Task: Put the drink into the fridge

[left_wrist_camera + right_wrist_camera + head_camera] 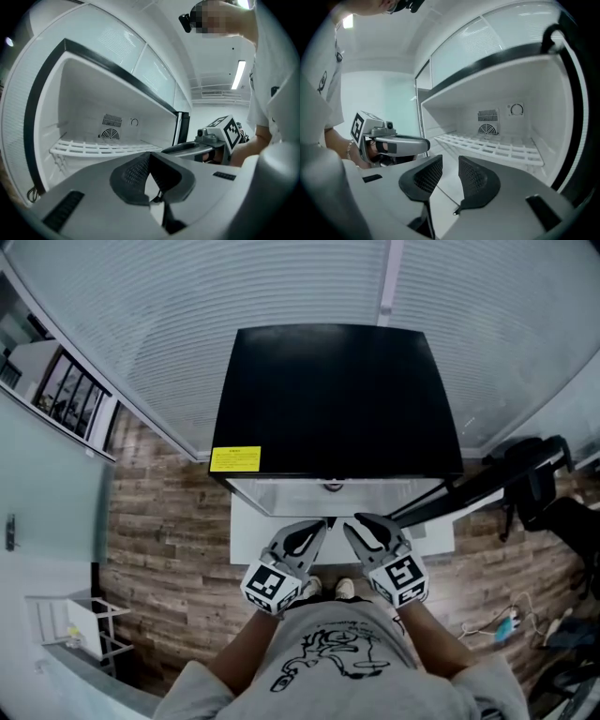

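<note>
Far left, at floor level: a white rack (80,624) stands by the wall on a wood floor (159,521).

Centre: fridge (328,399), black on top, with a yellow label (234,458) at its front left corner. It stands open toward the person.

Inside the fridge, from both gripper views:
- The walls are white.
- One white wire shelf (93,147) runs across the compartment.
- On the back wall above the shelf is a vent grille (111,127), with a small ring (134,123) just to its right.
- That is all the views show in there.

Drink: it shows in no view, so where it lies relative to either gripper cannot be told.

Left gripper (322,524): it is in front of the fridge opening and points into it. The jaws are closed with the tips touching, and nothing is between the pads.

Right gripper (354,521): it is just beside the left one, apart from it, and also aimed at the opening. The jaws are a little apart, with a narrow gap and nothing in it. The shelf shows beyond the gap. Each gripper's marker cube shows in the other's view.

Below the grippers are the person's pale shirt (337,652), with a black drawing on it, and two shoes (328,588) on the floor.

Far right: a black chair (544,493) stands near the fridge's right side. Cables (502,624) lie on the floor beyond it.
</note>
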{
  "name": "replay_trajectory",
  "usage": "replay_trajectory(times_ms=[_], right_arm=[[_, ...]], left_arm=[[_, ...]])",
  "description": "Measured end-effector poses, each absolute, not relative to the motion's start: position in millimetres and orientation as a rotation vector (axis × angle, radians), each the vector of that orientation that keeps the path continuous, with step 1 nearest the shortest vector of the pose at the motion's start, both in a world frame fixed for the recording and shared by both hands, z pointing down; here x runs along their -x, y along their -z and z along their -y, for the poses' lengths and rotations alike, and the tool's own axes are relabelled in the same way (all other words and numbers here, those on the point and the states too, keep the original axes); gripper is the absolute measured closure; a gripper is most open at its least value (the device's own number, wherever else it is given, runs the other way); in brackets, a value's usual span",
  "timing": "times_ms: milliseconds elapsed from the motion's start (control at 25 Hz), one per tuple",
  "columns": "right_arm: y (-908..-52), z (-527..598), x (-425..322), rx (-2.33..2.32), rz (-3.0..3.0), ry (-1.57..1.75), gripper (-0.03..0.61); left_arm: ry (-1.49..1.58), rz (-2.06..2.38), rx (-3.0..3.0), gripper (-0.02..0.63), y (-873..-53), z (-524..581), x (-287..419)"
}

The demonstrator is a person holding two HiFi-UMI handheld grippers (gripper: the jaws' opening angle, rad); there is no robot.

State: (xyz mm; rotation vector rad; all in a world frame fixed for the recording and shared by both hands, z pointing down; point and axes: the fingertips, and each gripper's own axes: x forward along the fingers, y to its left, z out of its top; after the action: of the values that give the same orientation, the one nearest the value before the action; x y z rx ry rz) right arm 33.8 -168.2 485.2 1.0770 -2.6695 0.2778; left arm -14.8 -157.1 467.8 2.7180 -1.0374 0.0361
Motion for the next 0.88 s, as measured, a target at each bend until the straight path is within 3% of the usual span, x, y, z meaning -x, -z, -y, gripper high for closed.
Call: replay_trajectory(times_ms=[480,880], right_arm=[[-369,115,-18,-1.060,2.821,-0.152,0.509],[-325,104,-20,-1.108,2.884,-0.158,0.529]], left_arm=[[0.066,0.997,-2.845,0.614,-355,98,3],[0.063,0.994,-2.871,0.612,-334,83,2]])
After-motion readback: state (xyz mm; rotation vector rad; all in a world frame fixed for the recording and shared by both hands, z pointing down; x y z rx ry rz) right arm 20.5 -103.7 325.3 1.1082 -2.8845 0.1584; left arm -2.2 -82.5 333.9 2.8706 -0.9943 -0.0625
